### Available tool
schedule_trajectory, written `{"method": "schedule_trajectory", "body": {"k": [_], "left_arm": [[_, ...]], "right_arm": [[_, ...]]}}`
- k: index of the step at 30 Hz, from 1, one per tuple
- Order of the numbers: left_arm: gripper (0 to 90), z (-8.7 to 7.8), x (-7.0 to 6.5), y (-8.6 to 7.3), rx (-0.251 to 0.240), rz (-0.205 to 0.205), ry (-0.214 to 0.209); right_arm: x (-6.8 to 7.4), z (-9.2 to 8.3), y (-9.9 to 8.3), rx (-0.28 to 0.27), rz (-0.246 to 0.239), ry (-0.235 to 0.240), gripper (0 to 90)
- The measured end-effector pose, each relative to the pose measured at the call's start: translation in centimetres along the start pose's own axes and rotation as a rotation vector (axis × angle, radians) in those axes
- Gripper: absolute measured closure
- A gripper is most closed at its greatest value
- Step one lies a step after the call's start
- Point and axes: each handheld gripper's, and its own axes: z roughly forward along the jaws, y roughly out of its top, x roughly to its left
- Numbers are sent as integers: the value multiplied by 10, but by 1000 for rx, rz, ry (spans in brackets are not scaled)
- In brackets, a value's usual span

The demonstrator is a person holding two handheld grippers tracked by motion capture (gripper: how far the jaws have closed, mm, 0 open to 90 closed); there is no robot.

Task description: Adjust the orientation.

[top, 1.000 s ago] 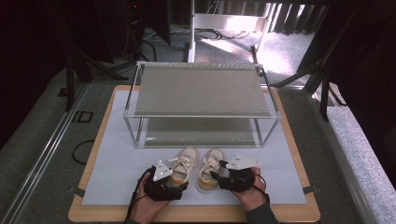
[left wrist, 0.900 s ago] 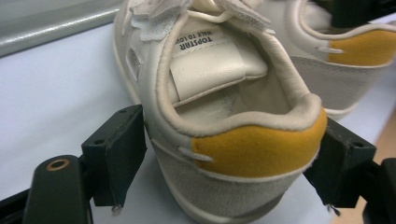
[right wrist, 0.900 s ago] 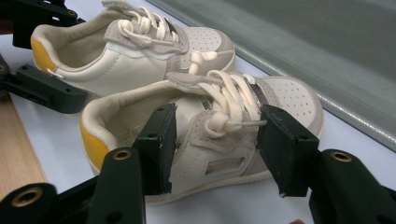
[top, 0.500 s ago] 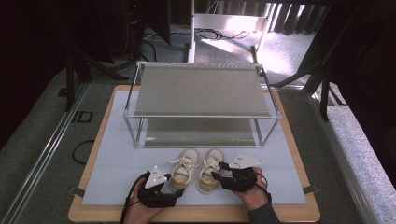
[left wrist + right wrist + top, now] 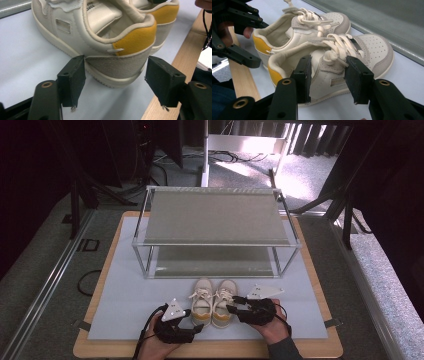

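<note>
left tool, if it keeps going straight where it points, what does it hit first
Most likely the heel of the left shoe, which already sits between the jaws of the left tool; the jaws have just been closing.

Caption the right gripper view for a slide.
Right tongs closing around the near shoe's laced side, its pair behind.

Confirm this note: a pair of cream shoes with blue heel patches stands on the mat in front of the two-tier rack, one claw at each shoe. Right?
Not quite: the heel patches are yellow, not blue, as the left gripper view shows on the left shoe. The rest holds: the pair stands on the mat before the rack, with the left claw and right claw at one shoe each.
</note>
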Motion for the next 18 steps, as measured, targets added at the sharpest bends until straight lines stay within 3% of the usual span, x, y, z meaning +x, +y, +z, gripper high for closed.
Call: {"method": "schedule_trajectory", "body": {"k": [4, 12, 15, 18], "left_arm": [[307, 2, -1, 0, -3, -6, 3], [304, -25, 11, 5, -103, -23, 28], [265, -23, 13, 4, -85, -15, 5], [238, -13, 12, 2, -68, -1, -7]], "right_arm": [[0, -1, 0, -1, -7, -19, 518], [-3, -20, 1, -55, 9, -45, 454], [-4, -17, -4, -64, 52, -21, 409], [-4, -7, -6, -63, 85, -30, 383]]}}
